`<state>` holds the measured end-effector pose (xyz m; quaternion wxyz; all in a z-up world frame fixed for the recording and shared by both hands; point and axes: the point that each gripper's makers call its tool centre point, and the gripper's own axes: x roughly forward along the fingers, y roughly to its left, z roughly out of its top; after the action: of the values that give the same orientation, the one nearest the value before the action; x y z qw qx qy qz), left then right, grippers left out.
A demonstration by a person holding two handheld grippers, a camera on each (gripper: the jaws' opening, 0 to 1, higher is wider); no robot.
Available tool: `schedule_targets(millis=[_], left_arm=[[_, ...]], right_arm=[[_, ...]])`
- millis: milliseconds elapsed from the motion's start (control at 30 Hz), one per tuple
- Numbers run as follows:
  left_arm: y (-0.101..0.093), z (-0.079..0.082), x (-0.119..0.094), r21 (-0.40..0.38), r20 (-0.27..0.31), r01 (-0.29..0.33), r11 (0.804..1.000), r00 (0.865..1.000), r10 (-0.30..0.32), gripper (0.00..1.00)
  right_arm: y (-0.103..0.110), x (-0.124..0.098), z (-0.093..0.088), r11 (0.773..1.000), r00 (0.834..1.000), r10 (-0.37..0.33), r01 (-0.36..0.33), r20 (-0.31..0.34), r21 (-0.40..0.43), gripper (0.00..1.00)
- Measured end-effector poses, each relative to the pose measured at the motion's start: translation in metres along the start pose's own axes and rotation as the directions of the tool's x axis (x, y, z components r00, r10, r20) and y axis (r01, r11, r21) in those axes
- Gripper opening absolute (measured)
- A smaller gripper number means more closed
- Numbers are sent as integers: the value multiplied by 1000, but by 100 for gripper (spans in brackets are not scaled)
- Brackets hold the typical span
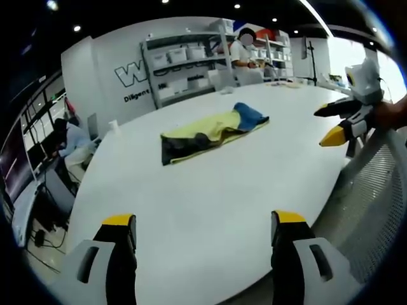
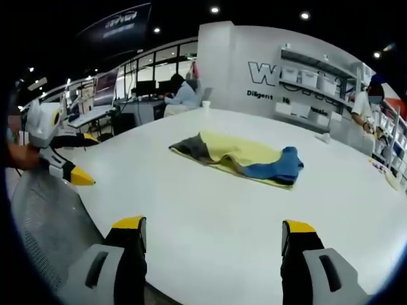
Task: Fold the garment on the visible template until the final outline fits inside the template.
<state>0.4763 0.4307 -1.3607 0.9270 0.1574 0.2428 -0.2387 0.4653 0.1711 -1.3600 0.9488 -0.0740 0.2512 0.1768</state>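
1. I am holding my left gripper point(image 1: 203, 238) and my right gripper point(image 2: 213, 244) over the near edge of the white table point(image 1: 210, 190), jaws spread wide on both and gripping nothing.
2. Beyond them the garment point(image 1: 213, 130) is lying at twelve o'clock, well apart from both, a soft, limp, rumpled strip of yellow, dark grey and blue cloth.
3. I am judging that I should be reaching in level, pinching one edge with each gripper, and folding slowly so the cloth stays flat; I cannot make out a template outline.
4. Farther off, shelves point(image 1: 191, 63) are standing at the wall.
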Motion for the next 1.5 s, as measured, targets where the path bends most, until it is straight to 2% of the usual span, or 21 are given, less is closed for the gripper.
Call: schedule_targets(millis=[800,1500], left_arm=[[-3,-5,1,7,-22,12,1000,1000,-12,85],[2,0,1,-16,7,3,1000,1000,-3,89]], right_arm=[[-1,0,-2,1000,1000,-6,6,-7,7,86],[-4,0,1,1000,1000,-29,29,-7,-7,88]])
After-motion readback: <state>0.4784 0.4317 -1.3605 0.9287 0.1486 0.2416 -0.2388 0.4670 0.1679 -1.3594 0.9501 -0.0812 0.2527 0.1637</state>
